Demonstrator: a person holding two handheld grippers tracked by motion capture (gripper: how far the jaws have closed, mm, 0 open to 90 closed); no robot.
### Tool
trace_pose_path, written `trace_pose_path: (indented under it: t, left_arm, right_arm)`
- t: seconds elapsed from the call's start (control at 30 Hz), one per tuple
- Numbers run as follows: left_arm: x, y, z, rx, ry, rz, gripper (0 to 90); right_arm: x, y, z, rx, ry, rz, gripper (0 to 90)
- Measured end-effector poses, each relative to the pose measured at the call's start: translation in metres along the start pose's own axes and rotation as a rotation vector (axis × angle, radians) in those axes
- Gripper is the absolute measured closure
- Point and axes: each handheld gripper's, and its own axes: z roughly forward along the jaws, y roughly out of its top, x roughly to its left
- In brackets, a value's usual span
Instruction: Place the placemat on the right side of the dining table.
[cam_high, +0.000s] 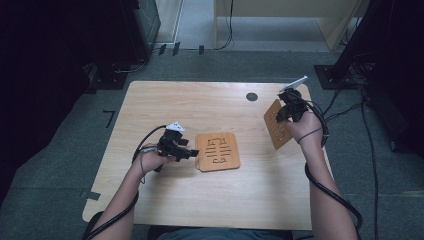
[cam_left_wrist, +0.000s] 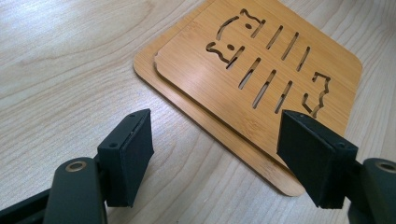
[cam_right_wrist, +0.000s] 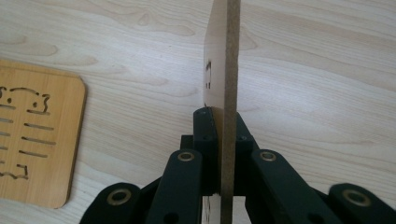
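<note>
Right gripper (cam_high: 286, 114) at right of frame was clamped on a bamboo trivet (cam_high: 276, 126), held on edge above the table (cam_high: 210, 200). Left gripper (cam_high: 189, 153) sat left of centre, jaws apart and empty, just beside the stacked trivets (cam_high: 218, 151) lying flat mid-table.

- No word, brand, label or number can be read in any view.
- The bamboo mats (cam_left_wrist: 261, 79) stacked on the table (cam_high: 200, 200) carry only cut-out shapes (a row of slots with an animal-like outline at either end), no letters.
- The mat held on edge (cam_right_wrist: 229, 56) shows a small cut-out on its face at about nine o'clock of its edge, too narrow to make out.
</note>
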Motion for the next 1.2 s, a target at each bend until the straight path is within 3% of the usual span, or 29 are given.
trace_pose_path:
  t: [0.23,0.53,1.2]
  left_arm:
    - [0.000,0.000,0.001,0.002,-0.003,0.000,25.9]
    - [-0.001,0.000,0.002,0.005,-0.002,-0.003,25.9]
    - [-0.001,0.000,0.002,0.006,-0.003,0.002,25.9]
  right_arm:
    - [-0.015,0.000,0.001,0.000,-0.044,0.056,86.5]
    - [-0.028,-0.002,0.004,0.003,-0.051,0.124,86.6]
    - [-0.035,-0.003,-0.009,0.011,-0.057,0.121,79.2]
